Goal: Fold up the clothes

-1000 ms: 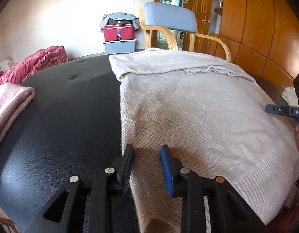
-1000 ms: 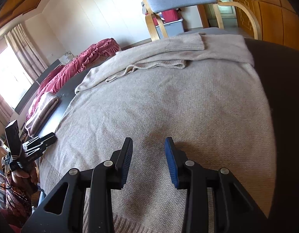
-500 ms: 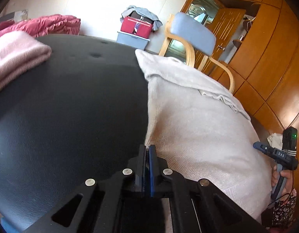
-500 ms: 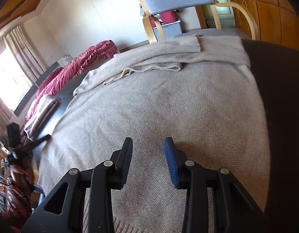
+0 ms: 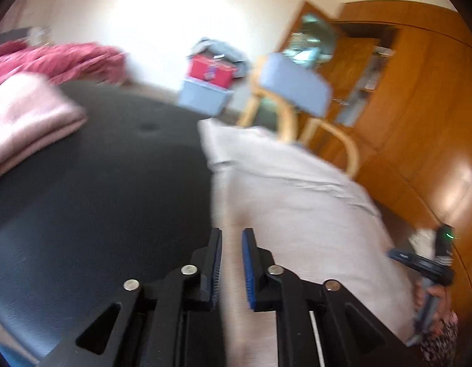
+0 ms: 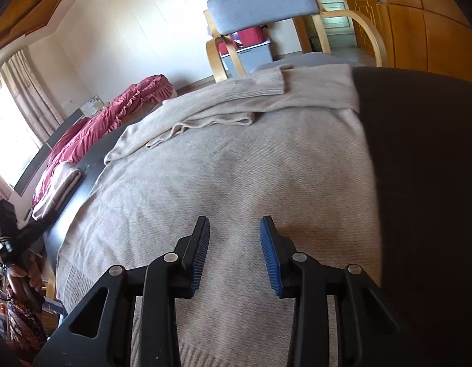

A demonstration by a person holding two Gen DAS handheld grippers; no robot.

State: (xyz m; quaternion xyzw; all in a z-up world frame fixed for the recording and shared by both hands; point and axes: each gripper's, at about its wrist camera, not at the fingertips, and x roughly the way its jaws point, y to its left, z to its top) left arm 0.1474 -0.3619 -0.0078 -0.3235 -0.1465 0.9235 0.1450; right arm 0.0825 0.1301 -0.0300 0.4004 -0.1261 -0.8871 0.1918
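Sunny bedroom, wood wardrobes, and a black bench (image 6: 425, 183) is carrying a beige sweater (image 6: 251, 177) lying flat, sleeves already folded across the top, probably so the body can get folded next. Left gripper (image 5: 231, 263) is sitting at the sweater's left edge, jaws slightly apart, whether pinching fabric I can't tell. Right gripper (image 6: 234, 253) is hovering wide open over the hem end, gripping nothing.
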